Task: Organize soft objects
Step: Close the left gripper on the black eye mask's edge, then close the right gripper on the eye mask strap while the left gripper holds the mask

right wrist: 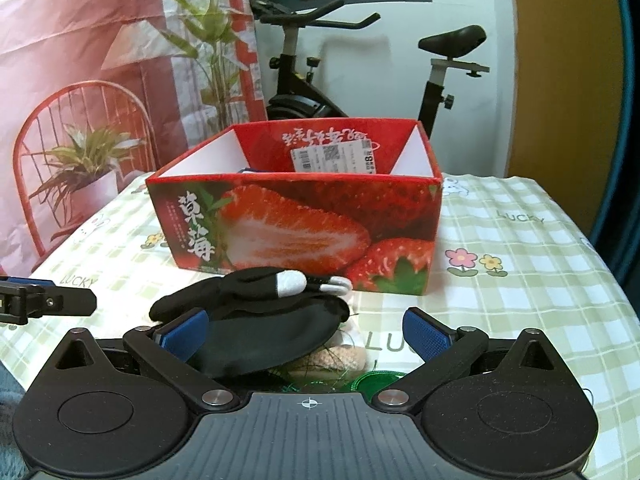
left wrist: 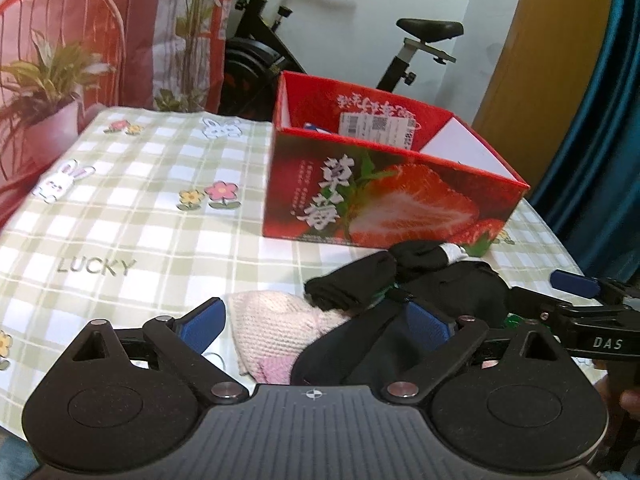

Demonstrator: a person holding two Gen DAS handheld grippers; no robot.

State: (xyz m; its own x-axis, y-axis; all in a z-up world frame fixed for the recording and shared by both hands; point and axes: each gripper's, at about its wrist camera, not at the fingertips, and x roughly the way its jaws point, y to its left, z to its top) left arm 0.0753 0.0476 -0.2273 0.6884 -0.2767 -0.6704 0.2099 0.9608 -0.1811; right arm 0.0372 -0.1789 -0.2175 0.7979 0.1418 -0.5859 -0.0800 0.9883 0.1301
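Note:
A pile of soft things lies on the checked tablecloth in front of a red strawberry box (left wrist: 384,200) (right wrist: 304,220). The pile holds a pink knitted piece (left wrist: 276,324), black gloves with white fingertips (left wrist: 424,256) (right wrist: 264,284), a black pouch-like piece (right wrist: 264,336) and something green (right wrist: 372,380). My left gripper (left wrist: 316,320) is open, its jaws on either side of the pink piece and black cloth. My right gripper (right wrist: 304,332) is open over the black piece; it also shows at the right edge of the left wrist view (left wrist: 576,284). The box holds something blue, mostly hidden.
The box stands open-topped on the table (left wrist: 120,216), with a shipping label (right wrist: 332,156) inside its far wall. An exercise bike (right wrist: 304,92) stands behind the table. A pink backdrop with a printed chair and plant (right wrist: 80,160) is at the left.

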